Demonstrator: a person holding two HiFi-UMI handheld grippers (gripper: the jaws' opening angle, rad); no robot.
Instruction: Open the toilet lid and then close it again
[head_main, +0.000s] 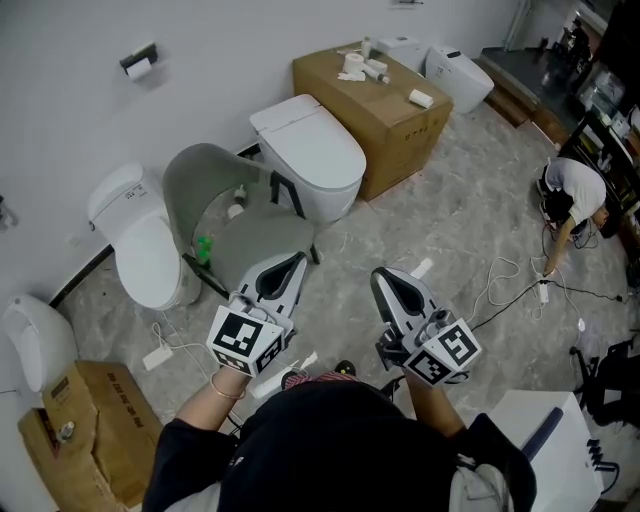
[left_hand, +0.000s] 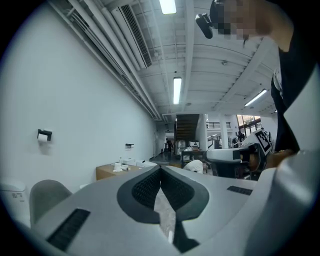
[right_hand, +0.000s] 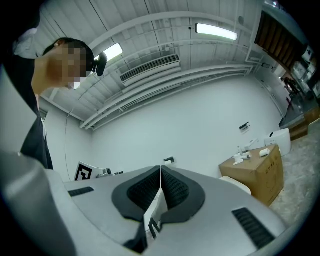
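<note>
**A:** White porcelain, then. Where did the toilet (head_main: 335, 200) stand?

**B:** At the far edge of the floor (head_main: 450, 230), against the wall, between a grey chair (head_main: 212, 195) and a cardboard box (head_main: 390, 105). Its lid (head_main: 312, 142) lay flat down, closed.

**A:** And the two grippers?

**B:** Both hung in the air close to the person's body, apart from the toilet and touching nothing. The left gripper (head_main: 288, 264) pointed toward the chair, with its jaws pressed together at the tips and nothing between them. The right gripper (head_main: 384, 279) hovered just beside it, and its jaws were likewise drawn fully together and empty.

**A:** Anything else about?

**B:** A second toilet (head_main: 145, 245) stood left of the chair, near the floor's left edge. Another person (head_main: 573, 195) crouched by the right edge, beside a white cable (head_main: 500, 285) trailing over the floor.
</note>
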